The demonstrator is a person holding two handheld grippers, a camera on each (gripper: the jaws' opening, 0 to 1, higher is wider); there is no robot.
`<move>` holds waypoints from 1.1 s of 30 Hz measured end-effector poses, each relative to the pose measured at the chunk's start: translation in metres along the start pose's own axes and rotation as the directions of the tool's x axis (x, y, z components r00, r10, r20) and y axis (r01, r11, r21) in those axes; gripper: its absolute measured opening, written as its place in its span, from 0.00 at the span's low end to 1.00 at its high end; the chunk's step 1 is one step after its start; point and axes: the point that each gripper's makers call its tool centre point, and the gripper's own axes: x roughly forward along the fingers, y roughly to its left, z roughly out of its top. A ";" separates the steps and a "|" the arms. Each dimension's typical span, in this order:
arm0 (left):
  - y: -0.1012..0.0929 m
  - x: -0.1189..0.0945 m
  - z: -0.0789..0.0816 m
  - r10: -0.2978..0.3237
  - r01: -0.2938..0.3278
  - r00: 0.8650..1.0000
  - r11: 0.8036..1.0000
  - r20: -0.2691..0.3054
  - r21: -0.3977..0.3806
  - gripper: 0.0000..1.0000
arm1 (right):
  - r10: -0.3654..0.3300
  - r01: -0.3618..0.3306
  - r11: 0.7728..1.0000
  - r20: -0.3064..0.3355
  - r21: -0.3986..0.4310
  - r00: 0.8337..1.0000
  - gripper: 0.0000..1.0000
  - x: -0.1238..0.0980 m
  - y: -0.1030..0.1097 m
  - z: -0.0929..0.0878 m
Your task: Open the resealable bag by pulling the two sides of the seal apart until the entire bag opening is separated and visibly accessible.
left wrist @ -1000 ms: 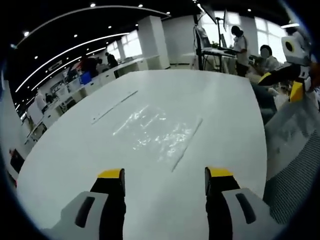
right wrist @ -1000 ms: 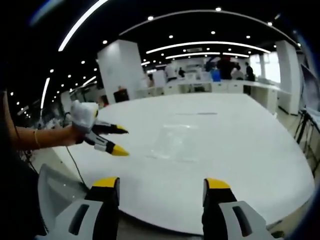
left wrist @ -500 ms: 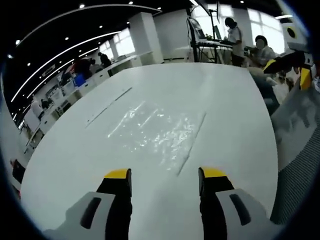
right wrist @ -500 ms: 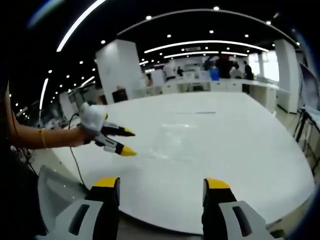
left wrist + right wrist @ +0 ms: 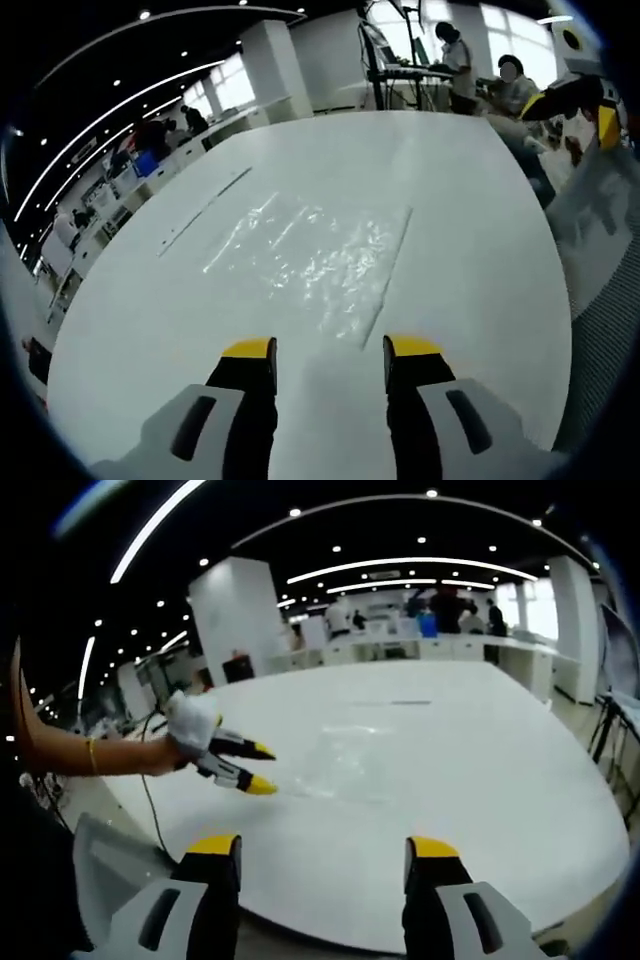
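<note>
Resealable bag (image 5: 310, 258): clear plastic, lying flat and crinkled on the white table (image 5: 470, 230), its seal strip running along the edge nearest the right of the left gripper view. We see no part of it lifted; both sides of the seal lie together, as far as we can tell through the glare. In the right gripper view the same bag (image 5: 345, 763) reads as a faint glossy patch near the middle of the table (image 5: 480, 770).

Left tongs (image 5: 330, 347): yellow-tipped, black-bodied, poised just short of the bag's near edge, the jaws parted to a moderate gap and holding nothing. In the right gripper view we note these left tongs (image 5: 262, 768) coming in from the left, held in a person's hand (image 5: 160, 755) with a bracelet on the wrist, the tips close to the bag's edge; we cannot tell whether they touch it.

Right tongs (image 5: 325, 845): jaws spread wide, empty, held back off the table's near rim and well apart from the bag. In the left gripper view we list them (image 5: 575, 98) at the upper right, beyond the table edge.

Background: open office with a white column (image 5: 235, 615), ceiling light strips, desks, and people standing (image 5: 458, 65) at the far side.
</note>
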 end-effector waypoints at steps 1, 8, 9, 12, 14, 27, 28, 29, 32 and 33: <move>0.000 0.001 -0.001 -0.001 0.001 1.000 1.000 -0.002 0.004 0.40 | 0.002 -0.002 1.000 -0.002 -0.001 1.000 0.64 0.001 0.000 0.000; 0.005 0.007 -0.005 0.019 -0.018 1.000 0.998 -0.017 0.064 0.37 | 0.001 -0.001 1.000 -0.012 0.002 1.000 0.63 0.002 -0.004 0.000; 0.006 0.008 -0.005 0.024 -0.023 1.000 0.997 -0.019 0.068 0.37 | 0.000 0.000 1.000 -0.014 0.002 1.000 0.63 0.002 -0.005 0.000; 0.006 0.009 -0.007 0.022 -0.021 1.000 0.997 -0.019 0.069 0.36 | -0.004 0.004 1.000 -0.017 0.006 1.000 0.63 0.003 -0.009 0.000; 0.003 0.010 -0.007 0.014 -0.013 1.000 0.998 -0.017 0.069 0.35 | -0.006 0.006 1.000 -0.018 0.009 1.000 0.63 0.003 -0.010 0.000; 0.001 0.015 -0.004 0.022 -0.020 1.000 0.980 -0.009 0.196 0.28 | -0.016 0.017 1.000 -0.041 0.023 0.999 0.61 0.004 -0.013 -0.005; -0.002 0.016 -0.003 0.010 -0.008 1.000 0.976 -0.008 0.218 0.25 | -0.017 0.018 1.000 -0.040 0.024 0.999 0.61 0.004 -0.013 -0.006; -0.003 0.016 -0.004 0.007 -0.005 1.000 0.974 -0.008 0.225 0.23 | -0.018 0.019 0.999 -0.040 0.026 0.999 0.61 0.004 -0.013 -0.005; -0.009 0.018 -0.004 -0.021 0.023 1.000 0.966 -0.009 0.257 0.14 | -0.018 0.019 0.999 -0.038 0.028 0.999 0.60 0.005 -0.013 -0.005; -0.010 0.018 -0.005 -0.028 0.030 1.000 0.965 -0.011 0.262 0.11 | -0.017 0.018 0.999 -0.037 0.027 0.999 0.60 0.005 -0.013 -0.004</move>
